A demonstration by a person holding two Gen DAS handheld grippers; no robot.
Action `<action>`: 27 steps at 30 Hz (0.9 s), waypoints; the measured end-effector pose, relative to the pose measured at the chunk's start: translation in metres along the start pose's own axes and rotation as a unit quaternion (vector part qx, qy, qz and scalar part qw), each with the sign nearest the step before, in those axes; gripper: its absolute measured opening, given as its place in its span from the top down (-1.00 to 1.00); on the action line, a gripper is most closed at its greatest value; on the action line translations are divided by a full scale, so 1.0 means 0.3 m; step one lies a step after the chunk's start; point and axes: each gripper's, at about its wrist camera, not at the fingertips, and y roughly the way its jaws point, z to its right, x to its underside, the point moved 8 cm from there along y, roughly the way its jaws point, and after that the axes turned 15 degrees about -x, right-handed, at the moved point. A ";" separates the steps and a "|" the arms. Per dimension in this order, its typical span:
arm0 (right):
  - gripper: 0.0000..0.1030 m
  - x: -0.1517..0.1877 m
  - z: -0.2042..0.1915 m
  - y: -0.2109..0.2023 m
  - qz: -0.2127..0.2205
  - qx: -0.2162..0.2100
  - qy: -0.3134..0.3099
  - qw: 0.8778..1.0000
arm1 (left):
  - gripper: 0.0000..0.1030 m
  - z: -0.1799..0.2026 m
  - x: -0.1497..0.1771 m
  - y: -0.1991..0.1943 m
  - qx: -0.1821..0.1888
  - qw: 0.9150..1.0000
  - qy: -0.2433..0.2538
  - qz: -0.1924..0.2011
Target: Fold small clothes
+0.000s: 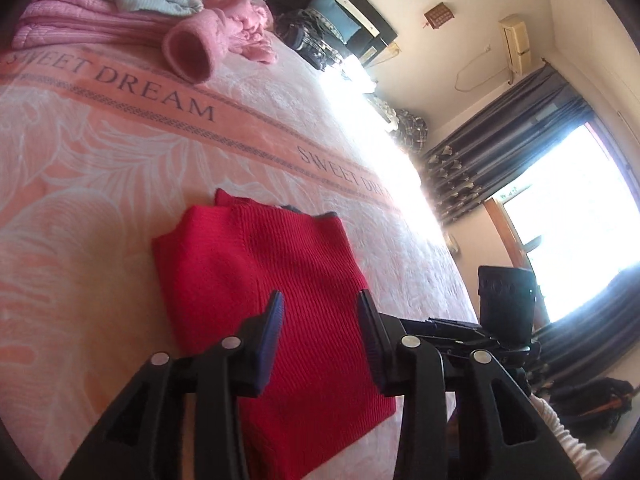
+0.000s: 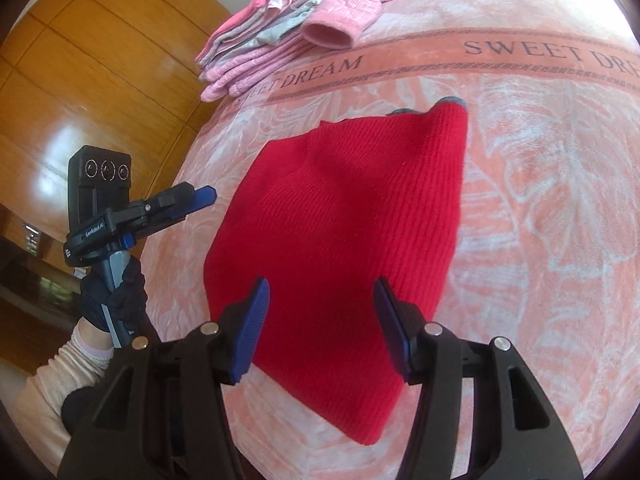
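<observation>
A red knitted garment (image 1: 272,280) (image 2: 344,232) lies folded into a rough rectangle on the pink bedspread (image 1: 100,184) (image 2: 540,208). A dark grey trim peeks out at its far edge. My left gripper (image 1: 320,300) hovers open over the garment's near part, nothing between its blue pads. My right gripper (image 2: 322,286) also stands open above the garment's near end, holding nothing. In the right wrist view the left gripper (image 2: 200,196) shows from the side at the bed's left edge, held by a gloved hand (image 2: 116,296).
A pile of pink and grey clothes (image 1: 120,8) (image 2: 276,28) lies at the far end of the bed, with a pink sleeve cuff (image 1: 188,52) sticking out. Wooden wardrobe panels (image 2: 80,80) stand beyond the left bed edge. A bright window with dark curtains (image 1: 560,220) lies off the bed's side.
</observation>
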 end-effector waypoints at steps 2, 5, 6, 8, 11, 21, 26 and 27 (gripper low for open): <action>-0.06 0.018 -0.006 0.028 -0.011 0.004 -0.003 1.000 | 0.22 0.028 0.057 0.035 -0.011 1.000 0.018 -0.017; -0.02 0.035 0.020 0.047 -0.016 0.022 -0.002 1.000 | 0.22 -0.008 0.118 0.093 -0.045 0.998 0.025 -0.038; -0.02 0.037 0.028 0.049 -0.015 0.019 0.002 1.000 | 0.22 -0.029 0.134 0.109 -0.052 0.997 0.022 -0.044; -0.01 0.040 0.039 0.052 -0.010 0.013 0.009 1.000 | 0.28 -0.056 0.156 0.130 -0.051 0.997 0.015 -0.047; -0.01 0.049 0.066 0.075 -0.003 0.012 0.022 1.000 | 0.31 -0.066 0.166 0.142 -0.049 0.998 0.008 -0.043; -0.33 0.039 -0.085 -0.069 0.024 0.092 0.012 0.995 | -0.16 -0.055 0.174 -0.079 -0.089 0.995 -0.051 0.000; -0.52 0.116 -0.185 -0.188 0.054 0.122 0.027 0.991 | -0.40 0.021 0.225 -0.267 -0.134 0.990 -0.039 0.010; -0.54 0.136 -0.211 -0.203 0.058 0.124 0.028 0.990 | -0.44 0.045 0.239 -0.298 -0.149 0.989 -0.025 0.007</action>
